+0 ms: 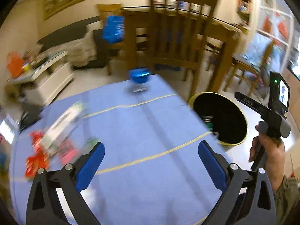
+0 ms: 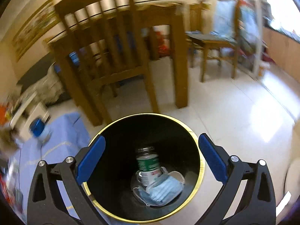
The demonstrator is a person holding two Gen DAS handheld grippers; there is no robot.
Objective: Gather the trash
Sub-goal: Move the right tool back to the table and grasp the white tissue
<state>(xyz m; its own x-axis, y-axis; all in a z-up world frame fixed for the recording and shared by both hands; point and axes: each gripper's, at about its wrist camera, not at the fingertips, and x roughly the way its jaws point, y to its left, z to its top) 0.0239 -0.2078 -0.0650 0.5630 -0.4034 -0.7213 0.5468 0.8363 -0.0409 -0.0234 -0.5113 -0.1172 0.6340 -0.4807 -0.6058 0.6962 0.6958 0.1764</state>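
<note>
Both your grippers are empty w/ fingers spread wide: left gripper (image 1: 151, 158) over the blue surface (image 1: 142, 123), right gripper (image 2: 151, 155) above the black bin (image 2: 200, 166). A bottle (image 2: 148, 166) and face mask (image 2: 165, 189) already lie in the bin. Remaining trash, the red-and-white wrappers (image 1: 50, 146), sits at the surface's left edge, well apart from the bin. Risk: the view is blurred, so a fast reach could shove wrappers off the edge or clip the blue cup (image 1: 139, 76).

bin mouth (image 2: 201, 166) open below, chair (image 2: 105, 56) close behind
</note>
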